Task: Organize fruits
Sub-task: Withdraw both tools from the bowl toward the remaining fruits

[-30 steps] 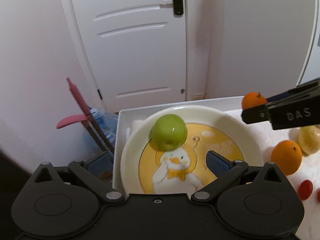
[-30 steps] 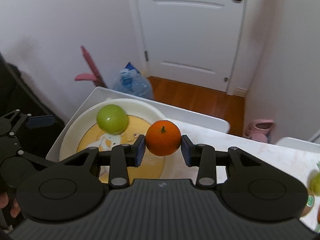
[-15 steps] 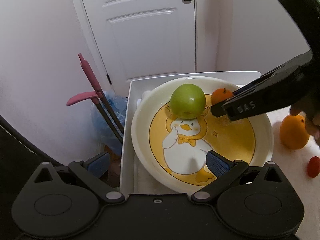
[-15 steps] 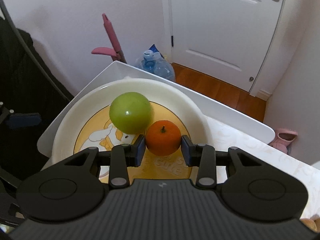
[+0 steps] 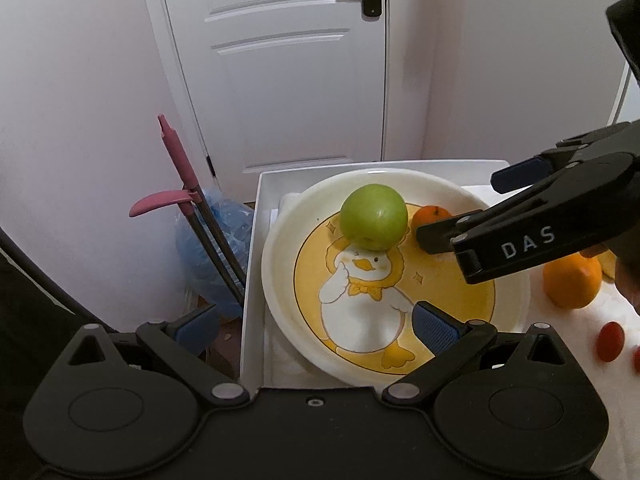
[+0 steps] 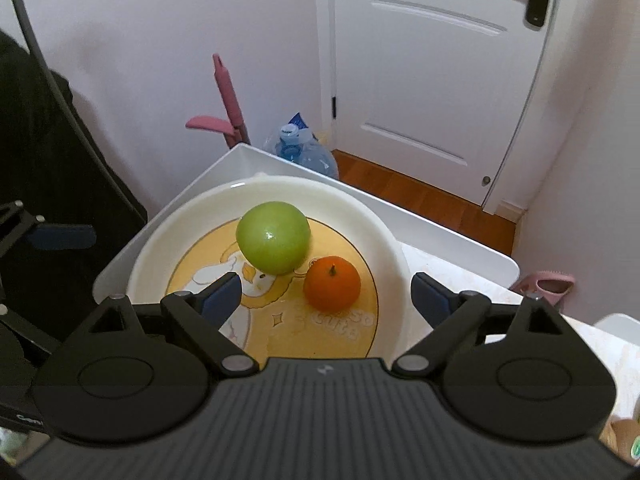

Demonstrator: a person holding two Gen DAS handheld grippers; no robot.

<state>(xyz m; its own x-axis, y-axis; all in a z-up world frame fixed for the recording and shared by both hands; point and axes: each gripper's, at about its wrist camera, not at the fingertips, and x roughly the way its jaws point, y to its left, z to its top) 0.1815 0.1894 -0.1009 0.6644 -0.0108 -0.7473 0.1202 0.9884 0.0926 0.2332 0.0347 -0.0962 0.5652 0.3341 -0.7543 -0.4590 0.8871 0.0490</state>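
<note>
A green apple [image 6: 273, 237] and a small tangerine [image 6: 331, 287] lie side by side on a cream plate [image 6: 394, 256] with a yellow duck picture. My right gripper [image 6: 324, 282] hangs just over the plate, its jaws opening wide. The tangerine rests on the plate between them, and neither pad touches it. In the left wrist view the apple [image 5: 374, 216] and tangerine [image 5: 430, 216] sit at the plate's [image 5: 280, 248] far side, with the right gripper [image 5: 472, 204] reaching in from the right. My left gripper [image 5: 312, 318] stands open at the plate's near edge, holding nothing.
The plate sits in a white tray [image 5: 256, 260] at the table's left end. To its right lie a large orange [image 5: 572, 280] and small red fruits [image 5: 610, 340]. A pink-handled tool [image 5: 176, 152] and a water bottle [image 6: 304, 148] stand on the floor beyond, before a white door.
My right gripper carried the tangerine over the plate, lowered it beside the apple, and its jaws have spread apart, leaving the tangerine on the plate. The left gripper stays open.
</note>
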